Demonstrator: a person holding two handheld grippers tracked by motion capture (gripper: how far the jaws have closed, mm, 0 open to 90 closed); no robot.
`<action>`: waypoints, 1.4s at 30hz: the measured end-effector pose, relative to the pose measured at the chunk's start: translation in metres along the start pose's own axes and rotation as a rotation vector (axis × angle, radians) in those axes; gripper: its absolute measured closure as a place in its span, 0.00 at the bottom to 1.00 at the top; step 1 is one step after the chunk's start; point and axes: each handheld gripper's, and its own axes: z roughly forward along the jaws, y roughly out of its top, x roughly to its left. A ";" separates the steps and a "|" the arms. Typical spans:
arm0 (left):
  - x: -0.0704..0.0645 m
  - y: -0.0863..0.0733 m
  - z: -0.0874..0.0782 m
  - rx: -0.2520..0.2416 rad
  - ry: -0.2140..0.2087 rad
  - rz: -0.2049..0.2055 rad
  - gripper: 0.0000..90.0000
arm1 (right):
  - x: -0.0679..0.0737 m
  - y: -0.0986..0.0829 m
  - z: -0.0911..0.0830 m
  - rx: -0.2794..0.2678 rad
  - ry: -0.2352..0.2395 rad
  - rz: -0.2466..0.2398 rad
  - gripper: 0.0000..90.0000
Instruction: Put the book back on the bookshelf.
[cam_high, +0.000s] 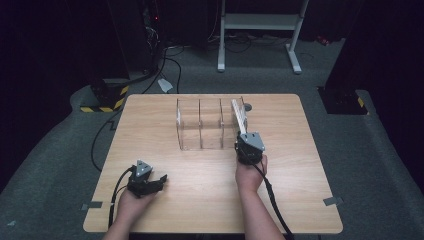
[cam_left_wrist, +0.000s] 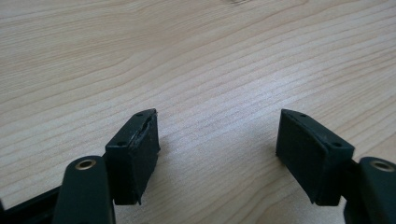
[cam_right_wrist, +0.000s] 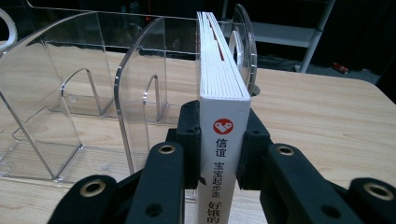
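The right gripper (cam_right_wrist: 219, 154) is clamped on a white book (cam_right_wrist: 220, 140), its two black jaws pressed against the covers at the spine end. The book stands upright on its edge, spine toward the gripper, with a red heart mark and printed characters on the spine. In the high view the right gripper (cam_high: 245, 136) sits at the near right corner of the clear acrylic rack (cam_high: 200, 122), and the book (cam_high: 239, 117) reaches from it into the rack's rightmost compartment, between the last curved divider and the right end wall. The rack's other compartments hold nothing. The rack stands on the far half of the wooden table (cam_high: 165, 195).

The left gripper (cam_high: 161, 180) rests low over the table, well nearer the person than the rack and off to its left. Its jaws stand wide apart with bare wood (cam_left_wrist: 187, 60) between them, holding nothing.
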 end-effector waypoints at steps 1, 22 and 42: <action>0.000 0.000 0.000 0.000 0.000 0.000 0.33 | 0.000 0.000 0.000 -0.002 -0.002 0.000 0.83; 0.000 0.000 -0.001 0.002 -0.002 -0.002 0.33 | -0.003 -0.011 -0.002 0.028 0.014 0.062 0.80; -0.001 -0.001 -0.001 0.001 -0.002 -0.001 0.34 | -0.017 -0.025 -0.023 0.081 0.148 0.107 0.71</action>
